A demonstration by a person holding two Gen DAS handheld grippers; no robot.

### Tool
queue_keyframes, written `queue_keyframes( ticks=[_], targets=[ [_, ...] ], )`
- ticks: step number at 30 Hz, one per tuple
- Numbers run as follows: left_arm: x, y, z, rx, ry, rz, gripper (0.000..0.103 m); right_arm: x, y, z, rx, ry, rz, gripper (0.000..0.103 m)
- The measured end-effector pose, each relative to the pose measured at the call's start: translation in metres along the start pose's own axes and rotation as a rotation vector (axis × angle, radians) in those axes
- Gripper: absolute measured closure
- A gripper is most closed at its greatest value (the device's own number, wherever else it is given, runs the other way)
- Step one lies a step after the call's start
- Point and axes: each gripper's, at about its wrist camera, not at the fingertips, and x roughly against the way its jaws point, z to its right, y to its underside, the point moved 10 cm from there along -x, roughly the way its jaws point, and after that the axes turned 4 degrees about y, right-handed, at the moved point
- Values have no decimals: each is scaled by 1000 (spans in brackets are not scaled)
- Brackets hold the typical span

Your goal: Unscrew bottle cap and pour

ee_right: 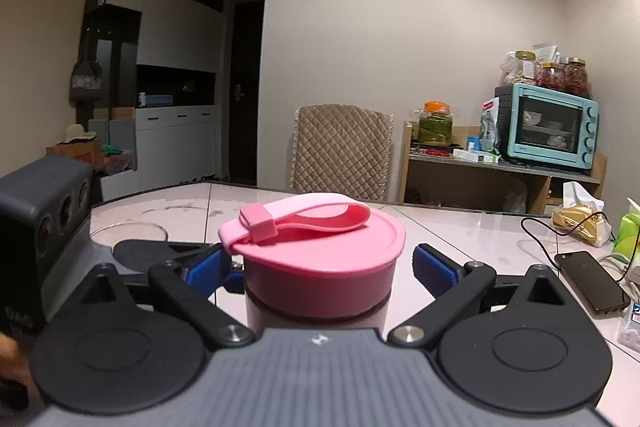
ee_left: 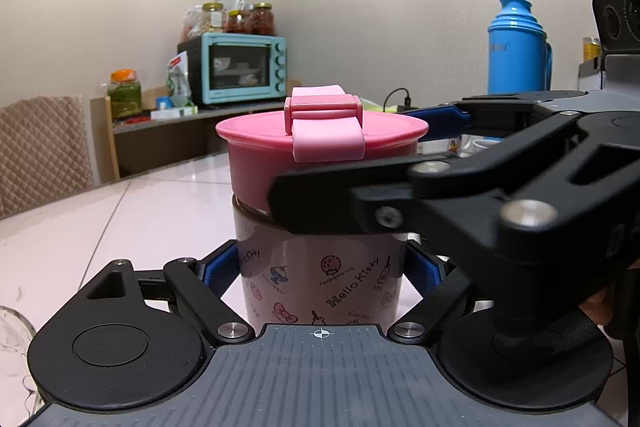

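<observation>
Left gripper (ee_left: 320, 271) clamps the bottle (ee_left: 320, 283) body; bottle upright on the table (ee_left: 160, 211), long axis vertical, pink cap (ee_right: 320, 251) up. Right gripper (ee_right: 320, 267) straddles the cap, fingers (ee_right: 434, 267) spread, off it.

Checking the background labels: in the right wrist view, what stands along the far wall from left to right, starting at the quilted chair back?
Quilted chair back → orange-lidded green jar → teal toaster oven with jars on top.
</observation>
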Motion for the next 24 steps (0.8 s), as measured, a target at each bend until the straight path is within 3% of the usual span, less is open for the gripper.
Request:
queue_keyframes(
  ticks=[4,8,15,24],
  targets=[
    [0,0,0,0,0,0,13,-4,1,-2,-15,10,1,6],
    [0,0,0,0,0,0,13,-6,3,-2,-22,14,-5,17],
    [0,0,0,0,0,0,13,-6,5,-4,-23,13,-1,17],
    [0,0,1,-1,0,0,13,-6,4,1,15,-103,2,18]
  ],
)
